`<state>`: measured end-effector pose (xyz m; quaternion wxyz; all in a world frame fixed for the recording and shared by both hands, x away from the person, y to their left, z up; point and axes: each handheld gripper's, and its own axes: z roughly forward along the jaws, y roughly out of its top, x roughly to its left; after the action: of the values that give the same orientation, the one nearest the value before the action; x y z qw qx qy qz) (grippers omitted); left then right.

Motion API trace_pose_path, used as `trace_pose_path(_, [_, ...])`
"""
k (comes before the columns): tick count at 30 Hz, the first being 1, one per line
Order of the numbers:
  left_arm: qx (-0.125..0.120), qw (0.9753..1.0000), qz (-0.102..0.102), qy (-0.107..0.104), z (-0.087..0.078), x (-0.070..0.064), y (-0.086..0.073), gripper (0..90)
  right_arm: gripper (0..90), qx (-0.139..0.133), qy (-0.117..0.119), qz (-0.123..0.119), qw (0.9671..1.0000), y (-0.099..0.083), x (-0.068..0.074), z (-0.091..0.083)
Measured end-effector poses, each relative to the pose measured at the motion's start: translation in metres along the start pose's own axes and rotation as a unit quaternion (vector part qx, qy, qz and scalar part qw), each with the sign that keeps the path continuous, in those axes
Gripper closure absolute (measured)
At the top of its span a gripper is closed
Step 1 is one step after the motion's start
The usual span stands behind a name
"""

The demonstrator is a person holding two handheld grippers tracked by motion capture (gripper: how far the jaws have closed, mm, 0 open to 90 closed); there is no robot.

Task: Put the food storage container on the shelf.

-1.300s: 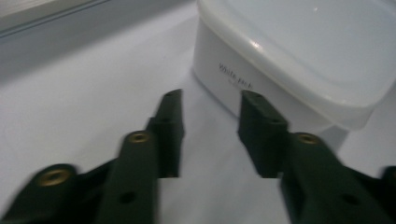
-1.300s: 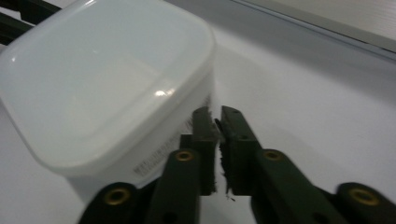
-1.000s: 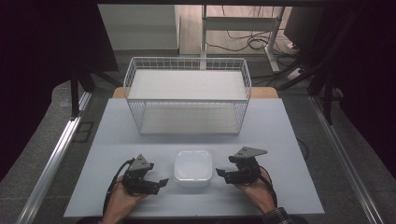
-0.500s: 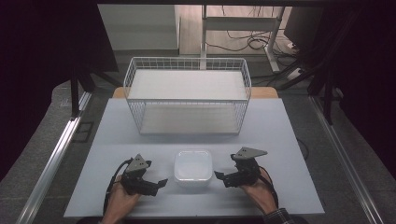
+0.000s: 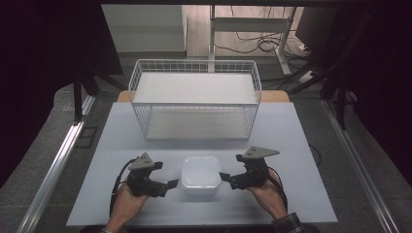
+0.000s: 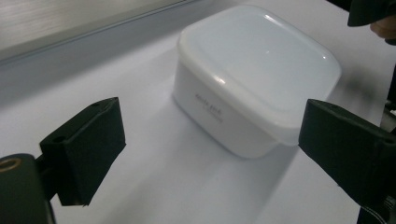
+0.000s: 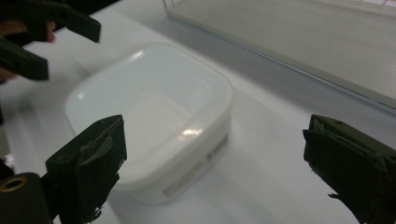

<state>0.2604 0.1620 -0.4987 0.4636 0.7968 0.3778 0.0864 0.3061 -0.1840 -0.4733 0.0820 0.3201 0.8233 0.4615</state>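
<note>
A white lidded plastic box (image 5: 199, 174) sits on the white table near its front edge, between the two grippers. My left gripper (image 5: 169, 186) is just left of it, open, jaws pointing at its left side with nothing between them. My right gripper (image 5: 225, 177) is just right of it, also open and pointing at the box. In the left gripper view the box (image 6: 254, 74) lies ahead, beyond the wide-apart jaws. The right gripper view has the box (image 7: 156, 114) close ahead, towards its left jaw.
A white wire basket (image 5: 195, 97) with a white shelf on top stands at the back of the table (image 5: 301, 141). Metal rails run along both sides. Cables lie on the floor behind.
Both grippers have shifted slightly along the table near the box. The box has not moved.
</note>
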Motion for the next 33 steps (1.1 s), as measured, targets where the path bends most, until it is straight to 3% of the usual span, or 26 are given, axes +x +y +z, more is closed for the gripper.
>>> trace_pose_path(6, [0.002,0.9996,0.012,-0.026,0.014,-0.005,0.017,7.0,2.1,0.011,0.008,-0.011,0.9998,0.006,0.008,0.009])
trace_pose_path(7, [0.008,0.9994,0.013,-0.030,0.018,-0.005,0.020,7.7,0.9,0.030,0.011,-0.013,0.9994,0.009,0.012,0.016])
trace_pose_path(8, [0.012,0.9993,0.013,-0.033,0.022,-0.005,0.021,7.7,0.8,0.032,0.012,-0.013,0.9993,0.009,0.013,0.019])
trace_pose_path(15, [0.039,0.9973,-0.022,-0.059,0.047,0.003,0.020,8.4,5.3,0.071,0.018,-0.008,0.9972,0.011,0.016,0.039])
trace_pose_path(16, [0.033,0.9959,-0.033,-0.077,0.048,0.004,0.016,11.8,5.7,0.096,0.040,0.002,0.9946,0.008,0.015,0.042])
trace_pose_path(18, [0.031,0.9949,-0.039,-0.088,0.046,0.004,0.014,19.0,6.3,0.101,0.044,0.006,0.9939,0.007,0.015,0.043])
trace_pose_path(19, [0.030,0.9947,-0.042,-0.090,0.045,0.002,0.013,19.0,8.3,0.101,0.050,0.018,0.9935,0.006,0.014,0.043])
trace_pose_path(20, [0.032,0.9939,-0.053,-0.091,0.040,0.001,0.010,24.9,12.2,0.105,0.052,0.032,0.9926,0.004,0.014,0.040])
trace_pose_path(23, [0.031,0.9929,-0.067,-0.093,0.035,0.000,0.008,32.6,19.0,0.108,0.052,0.046,0.9917,0.003,0.014,0.037])
trace_pose_path(24, [0.031,0.9926,-0.074,-0.091,0.029,-0.002,0.006,40.8,27.7,0.110,0.060,0.073,0.9894,0.000,0.013,0.030])
trace_pose_path(26, [0.028,0.9929,-0.077,-0.086,0.026,-0.003,0.006,44.5,32.0,0.109,0.063,0.078,0.9889,-0.001,0.012,0.028])
trace_pose_path(28, [0.029,0.9922,-0.088,-0.083,0.021,-0.005,0.005,53.8,49.2,0.101,0.064,0.090,0.9888,-0.003,0.011,0.017])
trace_pose_path(29, [0.029,0.9922,-0.088,-0.083,0.021,-0.005,0.005,56.1,49.2,0.101,0.064,0.090,0.9888,-0.003,0.011,0.017])
trace_pose_path(31, [0.024,0.9909,-0.101,-0.087,0.016,-0.005,0.003,60.7,58.4,0.093,0.054,0.089,0.9902,-0.002,0.012,0.011])
trace_pose_path(33, [0.019,0.9912,-0.104,-0.080,0.014,-0.008,0.002,64.6,63.0,0.088,0.047,0.100,0.9900,-0.001,0.015,0.007])
